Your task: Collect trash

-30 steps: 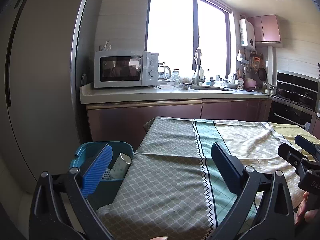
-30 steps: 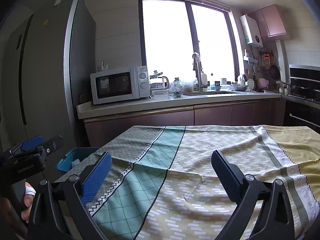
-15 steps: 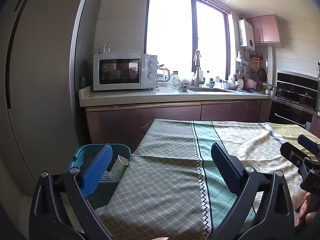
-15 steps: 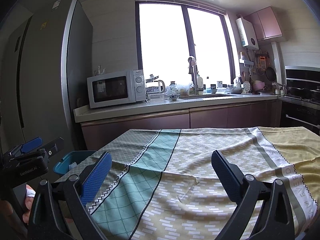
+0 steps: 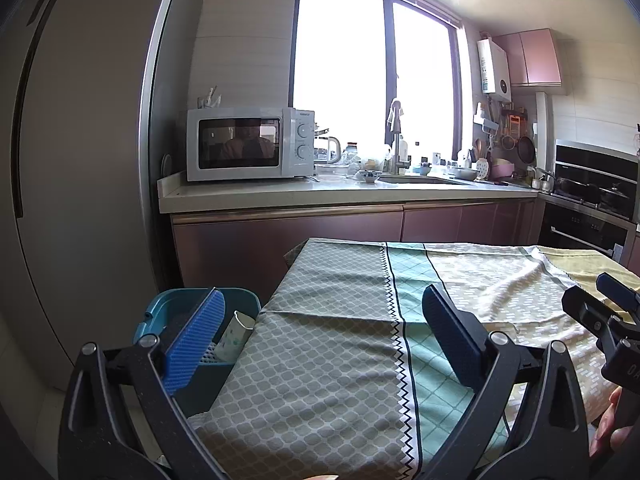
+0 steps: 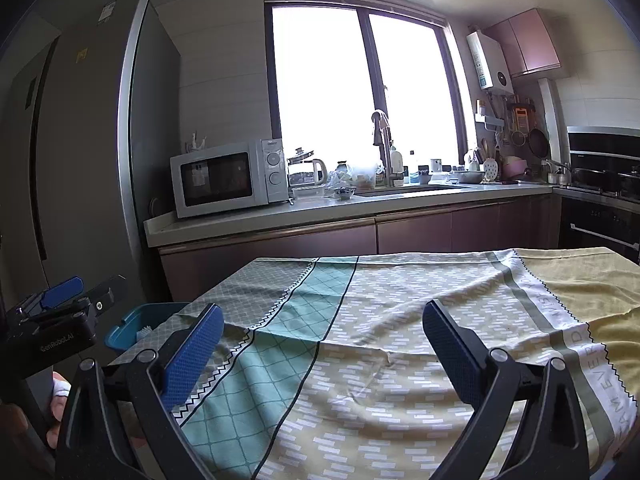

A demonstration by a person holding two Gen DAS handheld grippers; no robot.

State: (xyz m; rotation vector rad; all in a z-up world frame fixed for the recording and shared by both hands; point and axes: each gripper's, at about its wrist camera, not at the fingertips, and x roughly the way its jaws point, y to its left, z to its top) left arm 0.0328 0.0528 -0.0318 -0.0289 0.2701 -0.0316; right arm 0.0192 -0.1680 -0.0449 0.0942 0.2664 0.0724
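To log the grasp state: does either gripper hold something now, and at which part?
Nothing is held. The left gripper and the right gripper are both open over the tablecloth, with nothing between the fingers.

Ahead of the tool lies a patterned tablecloth [image 5: 332, 344]. Beyond it a white microwave [image 5: 250, 143] sits on the counter [image 5: 280, 194], a tall faucet [image 6: 382, 148] rightward against the window [image 6: 360, 80]. Far left stands what seems a grey fridge [image 5: 80, 140].
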